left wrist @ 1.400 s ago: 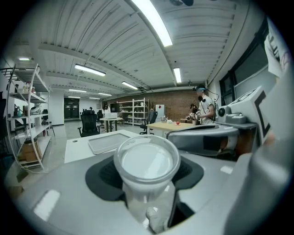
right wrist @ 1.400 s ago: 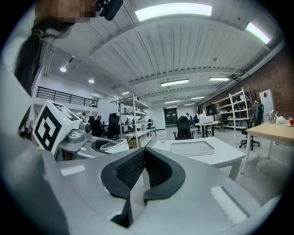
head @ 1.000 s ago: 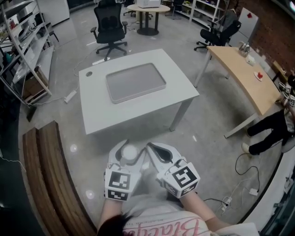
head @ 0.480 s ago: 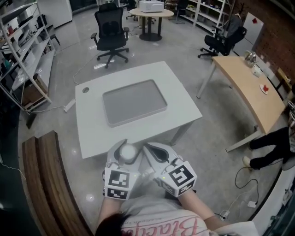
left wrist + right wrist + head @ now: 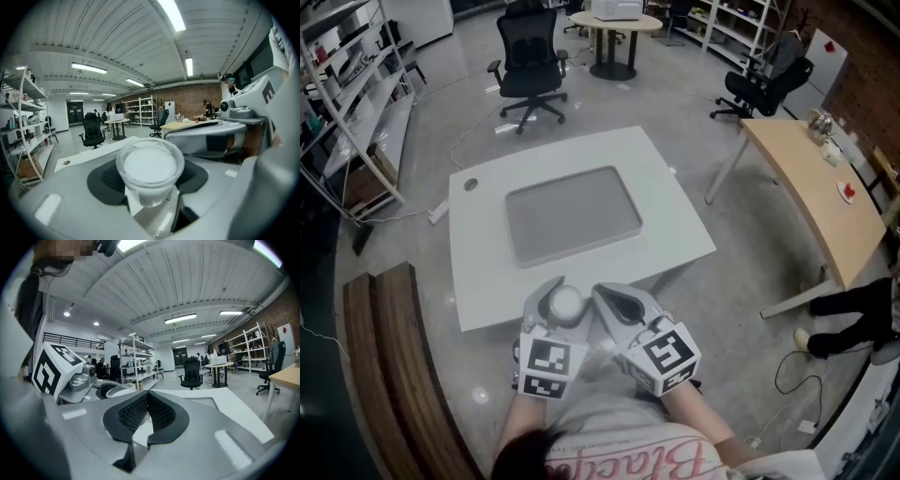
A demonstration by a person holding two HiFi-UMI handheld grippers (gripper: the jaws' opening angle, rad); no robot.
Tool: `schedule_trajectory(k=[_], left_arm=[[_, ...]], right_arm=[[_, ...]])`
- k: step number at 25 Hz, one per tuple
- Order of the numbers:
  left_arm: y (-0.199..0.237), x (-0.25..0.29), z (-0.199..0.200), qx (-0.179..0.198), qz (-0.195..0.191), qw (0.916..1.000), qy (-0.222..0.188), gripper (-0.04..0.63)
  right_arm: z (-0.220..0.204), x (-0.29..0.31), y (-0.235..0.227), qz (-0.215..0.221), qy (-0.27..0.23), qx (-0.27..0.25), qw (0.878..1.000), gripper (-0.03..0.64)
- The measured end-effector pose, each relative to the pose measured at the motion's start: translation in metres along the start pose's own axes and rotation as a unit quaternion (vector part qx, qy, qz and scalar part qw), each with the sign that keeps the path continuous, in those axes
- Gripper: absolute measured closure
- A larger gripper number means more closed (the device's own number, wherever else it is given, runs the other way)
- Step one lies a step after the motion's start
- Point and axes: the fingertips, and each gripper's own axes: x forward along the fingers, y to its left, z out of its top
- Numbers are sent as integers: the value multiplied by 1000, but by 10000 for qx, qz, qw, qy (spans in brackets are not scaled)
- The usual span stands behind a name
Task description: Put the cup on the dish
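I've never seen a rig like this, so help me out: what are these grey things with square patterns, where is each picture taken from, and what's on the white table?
There is no robot: a person holds two hand-held grippers, each with two jaws and a marker cube. One picture comes from a camera on the person's head, looking down; the other two from cameras riding on the grippers, looking along the jaws. The left gripper has its jaws closed on a whitish cup. The right gripper is shut, with nothing held. Ahead stands a white table with an empty grey dish on it; the cup is not there yet.
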Motion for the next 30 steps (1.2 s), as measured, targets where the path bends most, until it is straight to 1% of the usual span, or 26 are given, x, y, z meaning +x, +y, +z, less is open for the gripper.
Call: schedule_trajectory(k=[3, 8, 13, 23, 27, 30], left_arm=[[0, 3, -5, -28, -14, 10000, 81, 341], [7, 7, -4, -91, 32, 9999, 91, 341], [18, 21, -10, -216, 30, 9996, 162, 341], [49, 72, -13, -377, 0, 9989, 263, 341], [63, 98, -17, -368, -77, 9990, 260, 341], [77, 116, -24, -405, -48, 9988, 256, 341]], right_arm=[[-5, 2, -1, 37, 77, 54, 9999, 615], [-3, 10, -4, 93, 107, 67, 9999, 615], [-11, 19, -13, 63, 252, 105, 9996, 615], [-17, 59, -50, 68, 589, 64, 9982, 615], [-18, 80, -67, 58, 650, 162, 9977, 615], [-23, 95, -77, 60, 751, 248, 9969, 615]])
